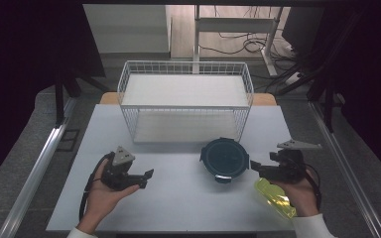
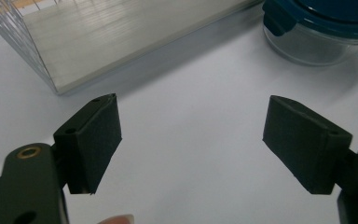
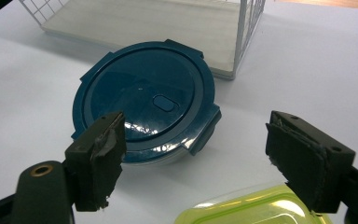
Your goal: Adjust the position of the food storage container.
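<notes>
Looking like the approach stage: right gripper (image 1: pixel 259 169) sits released, jaws wide, with the round blue-lidded container (image 3: pixel 144 100) just ahead and a yellow-green box (image 3: pixel 256 207) beneath it. Left gripper (image 1: pixel 148 177) is released too, holding nothing. Next, probably: straddle that lid cleanly.

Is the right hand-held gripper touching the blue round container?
Apart. In the right gripper view, the open right hand-held gripper has white table visible between its jaws and the blue round container, which sits beyond them.

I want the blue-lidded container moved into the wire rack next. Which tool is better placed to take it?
Probably the right tool: it is open, beside the blue-lidded container and facing it. The left tool, also open, sits farther off.
</notes>
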Demonstrator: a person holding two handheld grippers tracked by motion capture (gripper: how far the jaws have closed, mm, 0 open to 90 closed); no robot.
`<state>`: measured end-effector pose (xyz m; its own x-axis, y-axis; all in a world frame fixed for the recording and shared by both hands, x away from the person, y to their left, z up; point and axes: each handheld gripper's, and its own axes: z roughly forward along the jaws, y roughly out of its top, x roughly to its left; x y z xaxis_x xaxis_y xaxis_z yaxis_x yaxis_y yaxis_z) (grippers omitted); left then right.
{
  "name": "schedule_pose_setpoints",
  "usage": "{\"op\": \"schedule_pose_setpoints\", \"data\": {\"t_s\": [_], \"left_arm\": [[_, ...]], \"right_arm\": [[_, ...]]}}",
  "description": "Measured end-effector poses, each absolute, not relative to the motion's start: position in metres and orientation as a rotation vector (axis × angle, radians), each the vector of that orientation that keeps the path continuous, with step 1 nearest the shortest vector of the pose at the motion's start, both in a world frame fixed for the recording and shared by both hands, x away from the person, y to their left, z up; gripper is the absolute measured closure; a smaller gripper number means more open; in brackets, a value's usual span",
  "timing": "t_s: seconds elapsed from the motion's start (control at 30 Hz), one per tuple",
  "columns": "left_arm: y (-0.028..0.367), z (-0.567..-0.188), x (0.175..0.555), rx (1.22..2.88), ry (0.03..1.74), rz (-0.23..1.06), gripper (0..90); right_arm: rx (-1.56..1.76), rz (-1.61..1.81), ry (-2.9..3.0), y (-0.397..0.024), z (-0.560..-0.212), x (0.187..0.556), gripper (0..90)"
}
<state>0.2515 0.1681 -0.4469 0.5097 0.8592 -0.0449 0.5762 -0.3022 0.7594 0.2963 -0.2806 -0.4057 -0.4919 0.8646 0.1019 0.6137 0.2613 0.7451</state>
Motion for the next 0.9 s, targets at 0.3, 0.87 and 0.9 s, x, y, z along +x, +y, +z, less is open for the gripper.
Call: {"op": "schedule_pose_setpoints", "data": {"t_s": [0.3, 0.87, 0.9], "left_arm": [[0.169, -0.442, 0.255, 1.999, 1.164, 0.479, 18.9], [0.179, -0.438, 0.256, 1.977, 1.176, 0.461, 18.9], [0.179, -0.438, 0.256, 1.977, 1.176, 0.461, 18.9]], "right_arm": [[1.371, 1.085, 2.202, -0.278, -0.405, 0.291, 25.4], [1.387, 1.028, 2.233, -0.254, -0.402, 0.296, 33.2], [1.384, 1.016, 2.235, -0.251, -0.401, 0.298, 33.8]]}}
